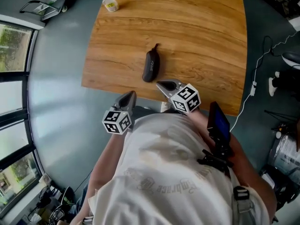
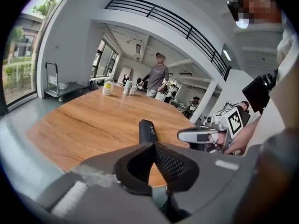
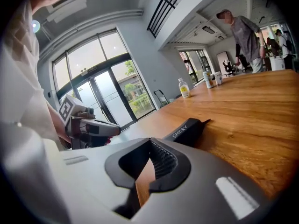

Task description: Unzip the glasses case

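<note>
**woodshed_42:** so where's the glasses case at, and what are your two grippers doing?

**me:** The glasses case (image 1: pixel 151 65) is lying flat on the wooden table (image 1: pixel 197 27), a bit above the middle of the head view and near the table's lower edge. It's black, with a thin tab poking off its upper end.

My left gripper (image 1: pixel 131 95) is lower left of it, right about at the table edge. Its jaws are pressed together with nothing in them. My right gripper (image 1: pixel 160 84) is just below the case, tips over the wood, also closed up and empty. Neither one touches the case.

**woodshed_42:** anything else on there?

**me:** A small bottle (image 1: pixel 110 3) at the table's upper left corner, well away from the case.
</note>
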`<state>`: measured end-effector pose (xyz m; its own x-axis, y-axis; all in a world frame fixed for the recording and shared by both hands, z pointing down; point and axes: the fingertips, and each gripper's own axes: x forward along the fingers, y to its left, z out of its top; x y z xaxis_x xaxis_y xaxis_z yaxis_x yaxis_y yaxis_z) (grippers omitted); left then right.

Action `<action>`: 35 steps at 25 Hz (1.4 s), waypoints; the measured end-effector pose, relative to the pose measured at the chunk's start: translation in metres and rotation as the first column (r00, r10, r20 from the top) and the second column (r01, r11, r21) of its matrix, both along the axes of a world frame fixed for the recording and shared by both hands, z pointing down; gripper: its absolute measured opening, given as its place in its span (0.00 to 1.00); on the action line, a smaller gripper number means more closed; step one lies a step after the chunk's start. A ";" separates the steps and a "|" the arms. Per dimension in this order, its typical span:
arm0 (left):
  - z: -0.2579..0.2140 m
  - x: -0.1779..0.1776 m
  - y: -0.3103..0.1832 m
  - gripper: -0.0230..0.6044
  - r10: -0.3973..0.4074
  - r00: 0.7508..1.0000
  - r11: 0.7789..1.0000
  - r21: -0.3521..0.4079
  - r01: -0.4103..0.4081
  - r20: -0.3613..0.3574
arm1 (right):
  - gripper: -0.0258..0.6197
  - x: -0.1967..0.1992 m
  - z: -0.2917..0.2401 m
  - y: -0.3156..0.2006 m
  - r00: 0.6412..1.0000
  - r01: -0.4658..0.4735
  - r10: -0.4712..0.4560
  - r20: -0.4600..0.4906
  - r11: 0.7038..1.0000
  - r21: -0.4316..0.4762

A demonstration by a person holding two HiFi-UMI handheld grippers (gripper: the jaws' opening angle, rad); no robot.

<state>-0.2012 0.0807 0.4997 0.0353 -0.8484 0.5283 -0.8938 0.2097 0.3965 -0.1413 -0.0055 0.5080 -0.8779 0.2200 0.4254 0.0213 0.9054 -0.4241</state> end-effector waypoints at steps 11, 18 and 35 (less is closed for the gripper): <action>-0.009 -0.018 -0.061 0.04 0.205 0.976 0.979 0.038 -0.202 -0.068 | 0.05 0.008 0.001 -0.034 0.967 -0.251 0.250 -0.049 0.967 -0.030; -0.005 -0.034 -0.066 0.04 0.298 0.951 0.955 0.020 -0.297 -0.080 | 0.05 -0.011 -0.004 -0.038 0.937 -0.348 0.345 -0.051 0.937 -0.045; 0.016 -0.002 -0.092 0.04 0.423 0.901 0.896 -0.101 -0.432 -0.100 | 0.05 0.014 0.011 -0.051 0.911 -0.411 0.408 -0.056 0.908 -0.078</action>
